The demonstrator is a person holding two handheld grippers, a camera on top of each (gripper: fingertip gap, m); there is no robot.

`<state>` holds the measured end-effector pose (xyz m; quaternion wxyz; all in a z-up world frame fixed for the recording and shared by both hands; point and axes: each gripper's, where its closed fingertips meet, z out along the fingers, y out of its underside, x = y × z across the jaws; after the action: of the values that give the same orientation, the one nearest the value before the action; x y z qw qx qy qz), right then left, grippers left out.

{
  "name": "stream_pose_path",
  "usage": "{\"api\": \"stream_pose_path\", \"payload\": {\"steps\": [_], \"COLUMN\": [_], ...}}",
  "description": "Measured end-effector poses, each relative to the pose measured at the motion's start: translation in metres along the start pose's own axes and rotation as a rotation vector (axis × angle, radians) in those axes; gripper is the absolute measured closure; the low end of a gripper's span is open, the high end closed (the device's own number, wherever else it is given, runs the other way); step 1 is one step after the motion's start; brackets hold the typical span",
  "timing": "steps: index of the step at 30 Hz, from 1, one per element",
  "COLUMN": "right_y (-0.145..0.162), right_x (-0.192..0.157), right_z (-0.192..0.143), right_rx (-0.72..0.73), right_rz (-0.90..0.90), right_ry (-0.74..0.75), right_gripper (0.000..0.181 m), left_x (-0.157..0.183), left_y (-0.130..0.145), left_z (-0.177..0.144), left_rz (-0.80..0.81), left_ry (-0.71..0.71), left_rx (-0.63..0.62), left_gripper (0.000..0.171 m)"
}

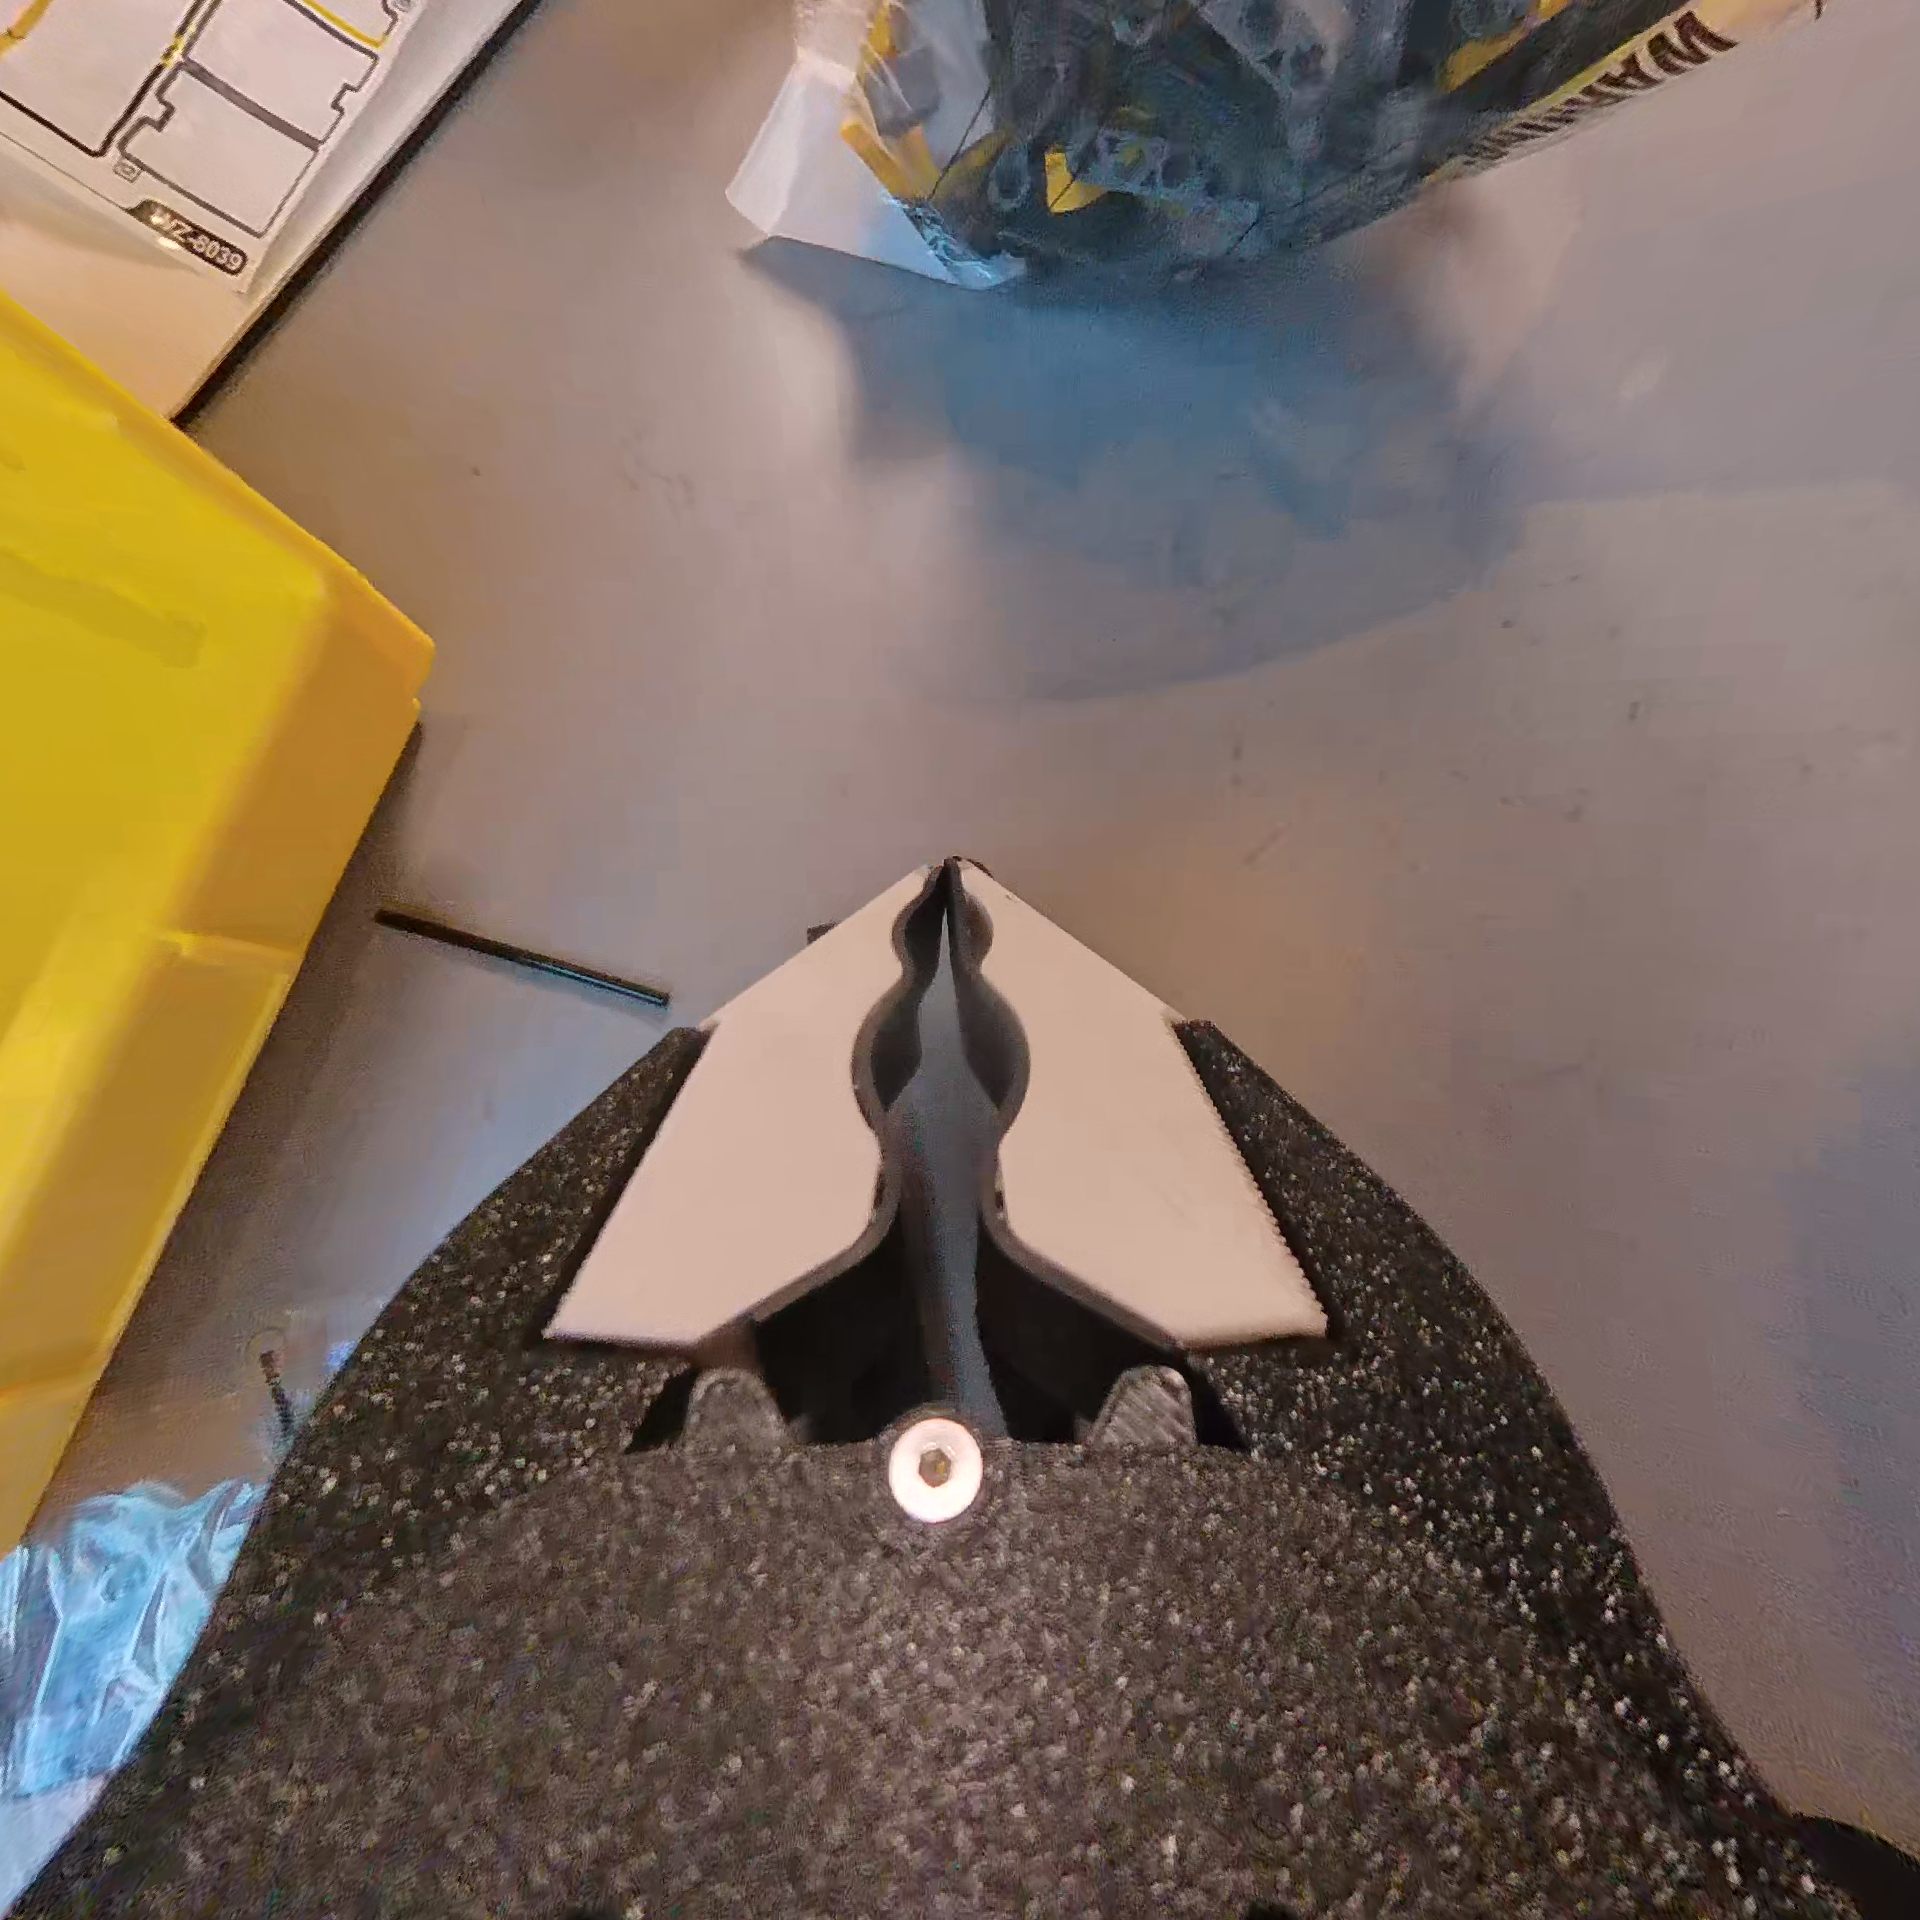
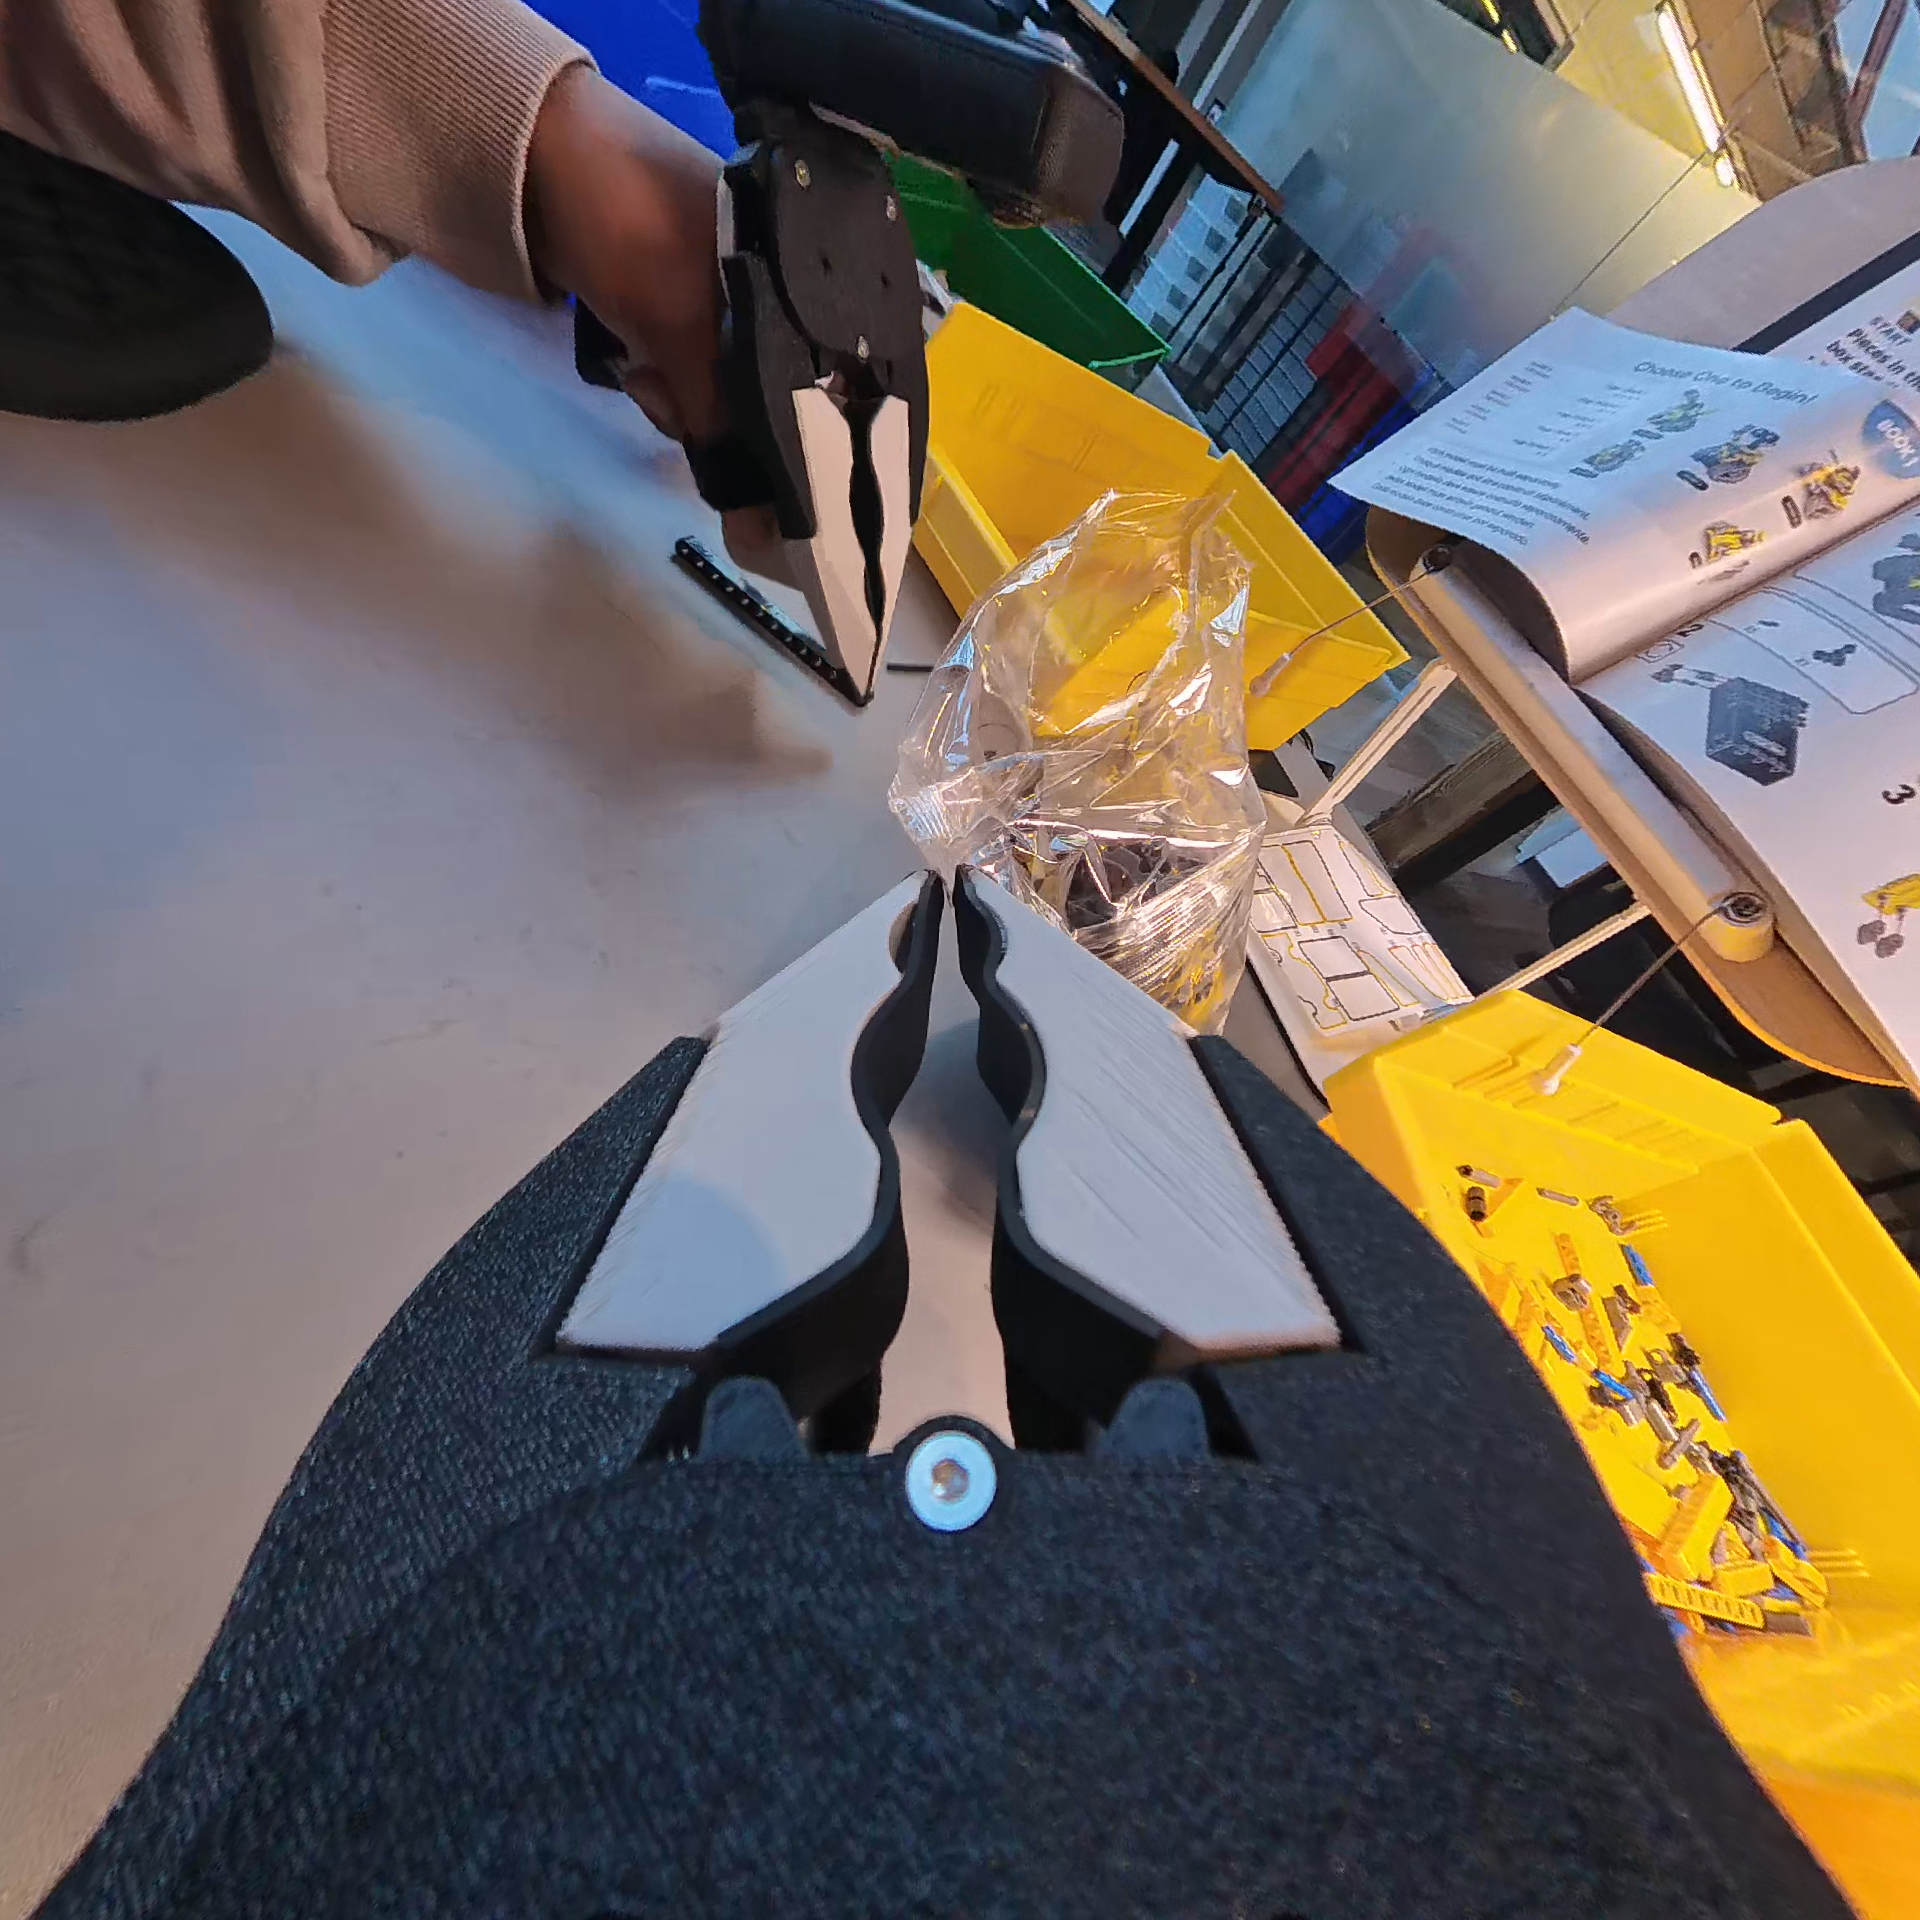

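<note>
grey tabletop (image 1: 1351, 831) carries yellow bins (image 2: 1122, 488), then a crinkled clear bag (image 2: 1091, 748) of small parts. the right gripper (image 2: 948, 878) is clenched on the bag's edge; thin film could tear or slip free, spilling pieces. the left gripper (image 1: 948, 868) is clenched on nothing, near a thin black rod (image 1: 520, 956) it might knock away.

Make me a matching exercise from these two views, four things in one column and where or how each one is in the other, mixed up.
Things
1. left hand-held gripper
2. right hand-held gripper
3. black perforated beam
4. instruction booklet

States
A. open on a stand
B. lying flat on the table
C. shut, empty
D. tips pinching the clear plastic bag

Pairs: 1-C, 2-D, 3-B, 4-A
</note>
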<state>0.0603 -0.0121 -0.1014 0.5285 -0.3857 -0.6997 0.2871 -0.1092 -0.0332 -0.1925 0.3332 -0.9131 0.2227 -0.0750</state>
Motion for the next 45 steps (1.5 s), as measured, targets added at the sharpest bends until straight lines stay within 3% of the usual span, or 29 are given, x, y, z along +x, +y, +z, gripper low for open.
{"api": "stream_pose_path", "payload": {"steps": [4,7,11,16,21,31,37,40,45], "right_y": [0.0,0.0,0.0,0.001,0.001,0.0,0.0,0.0,0.0], "right_x": [0.0,0.001,0.0,0.0,0.001,0.001,0.0,0.0,-0.001], "right_z": [0.0,0.0,0.0,0.0,-0.001,-0.001,-0.001,-0.001,-0.001], "right_rx": [-0.002,-0.002,-0.002,0.001,-0.003,0.0,-0.003,-0.003,-0.006], "right_rz": [-0.002,-0.002,-0.001,0.007,0.003,0.004,-0.001,0.001,-0.001], "right_ry": [0.002,0.005,0.001,0.0,0.001,0.002,0.0,0.003,-0.003], "right_gripper": [0.18,0.18,0.18,0.18,0.18,0.18,0.18,0.18,0.18], "left_x": [-0.042,-0.084,-0.097,-0.095,-0.091,-0.083,-0.076,-0.074,-0.071], "left_y": [0.002,0.024,0.048,0.052,0.05,0.022,0.041,0.046,0.048], "left_z": [-0.018,-0.028,-0.018,-0.02,-0.019,-0.04,-0.02,-0.015,-0.016], "left_rz": [-0.087,-0.198,-0.308,-0.28,-0.168,-0.183,-0.212,-0.184,-0.128], "left_ry": [-0.156,-0.308,-0.293,-0.294,-0.287,-0.253,-0.21,-0.22,-0.213], "left_rx": [0.042,-0.009,-0.055,-0.081,-0.139,0.016,-0.073,-0.112,-0.18], "left_gripper": [0.171,0.157,0.153,0.17,0.171,0.171,0.159,0.17,0.171]}}
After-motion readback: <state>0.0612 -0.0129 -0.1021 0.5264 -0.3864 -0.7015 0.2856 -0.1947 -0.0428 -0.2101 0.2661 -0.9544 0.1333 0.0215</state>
